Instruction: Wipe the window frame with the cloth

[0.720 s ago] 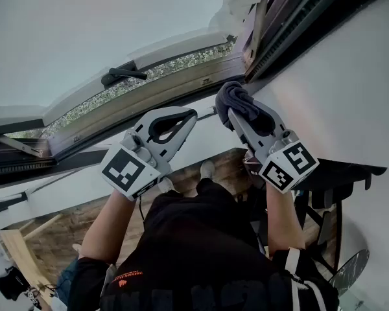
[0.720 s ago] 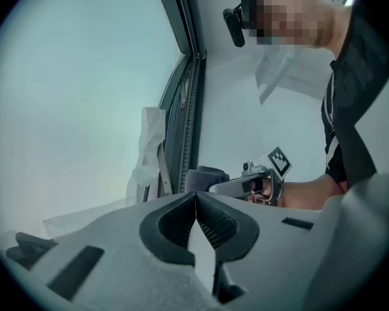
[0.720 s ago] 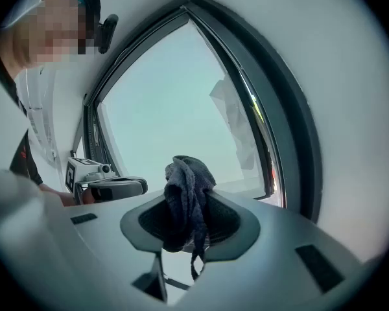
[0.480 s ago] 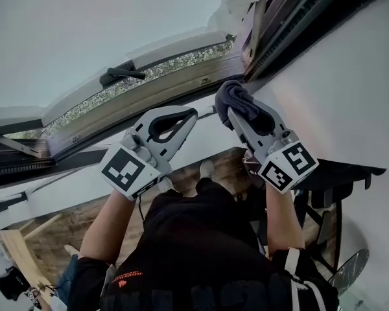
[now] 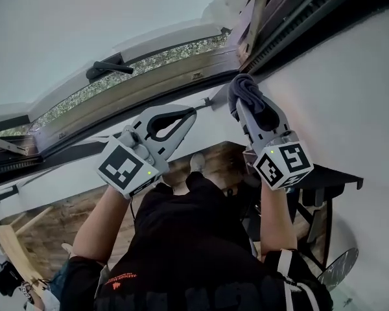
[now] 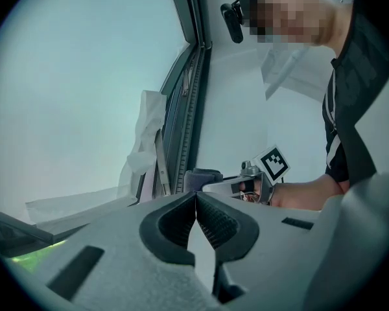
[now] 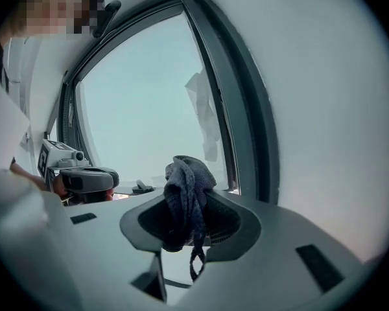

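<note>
My R gripper (image 5: 245,105) is clamped on the dark grey cloth (image 5: 247,88). Cloth is bunched btwn the jaws, up by the window frame (image 5: 155,83) corner; can't tell if touching. My L gripper (image 5: 191,113) has jaws together w/ nothing in them, just beside R.

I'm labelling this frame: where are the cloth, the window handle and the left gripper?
cloth (image 5: 245,88): head view, bunched top.
window handle (image 5: 107,69): head view, lever's middle.
left gripper (image 6: 196,198): left gripper view, where tips meet.
</note>
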`<action>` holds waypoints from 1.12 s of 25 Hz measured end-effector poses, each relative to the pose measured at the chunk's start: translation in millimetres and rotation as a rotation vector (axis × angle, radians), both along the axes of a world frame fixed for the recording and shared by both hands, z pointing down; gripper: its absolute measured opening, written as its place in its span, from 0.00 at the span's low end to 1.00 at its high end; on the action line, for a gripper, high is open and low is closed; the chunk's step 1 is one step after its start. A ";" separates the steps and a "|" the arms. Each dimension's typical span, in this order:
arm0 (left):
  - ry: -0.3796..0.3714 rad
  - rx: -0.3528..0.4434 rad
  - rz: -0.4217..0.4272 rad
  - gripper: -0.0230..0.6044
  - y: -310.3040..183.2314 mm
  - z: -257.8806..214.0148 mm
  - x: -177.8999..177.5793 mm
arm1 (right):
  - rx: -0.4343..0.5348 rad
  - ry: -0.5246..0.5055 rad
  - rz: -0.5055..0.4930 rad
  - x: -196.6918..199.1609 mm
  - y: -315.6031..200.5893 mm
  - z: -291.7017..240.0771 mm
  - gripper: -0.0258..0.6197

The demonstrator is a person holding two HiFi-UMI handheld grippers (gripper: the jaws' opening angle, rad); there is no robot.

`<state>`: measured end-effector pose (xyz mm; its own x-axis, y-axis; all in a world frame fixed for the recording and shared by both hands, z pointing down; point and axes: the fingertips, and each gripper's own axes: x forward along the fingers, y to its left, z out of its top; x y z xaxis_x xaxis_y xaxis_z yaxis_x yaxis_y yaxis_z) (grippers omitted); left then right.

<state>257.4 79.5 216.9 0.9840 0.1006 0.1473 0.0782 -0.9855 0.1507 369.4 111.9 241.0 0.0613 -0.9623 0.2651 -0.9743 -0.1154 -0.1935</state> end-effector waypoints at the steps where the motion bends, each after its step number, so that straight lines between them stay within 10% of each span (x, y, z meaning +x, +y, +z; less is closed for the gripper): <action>1: 0.003 0.008 0.002 0.07 -0.8 3.6 1.9 | -0.005 -0.002 0.004 3.1 -0.3 4.0 0.22; 28: -0.081 -0.137 -0.038 0.07 -23.1 70.2 32.2 | -0.223 0.159 0.030 60.4 -42.6 101.9 0.22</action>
<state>289.6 56.4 287.0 0.9730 0.0883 0.2134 0.0238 -0.9574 0.2878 429.8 69.2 342.9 0.1466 -0.8782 0.4552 -0.9859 -0.1672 -0.0050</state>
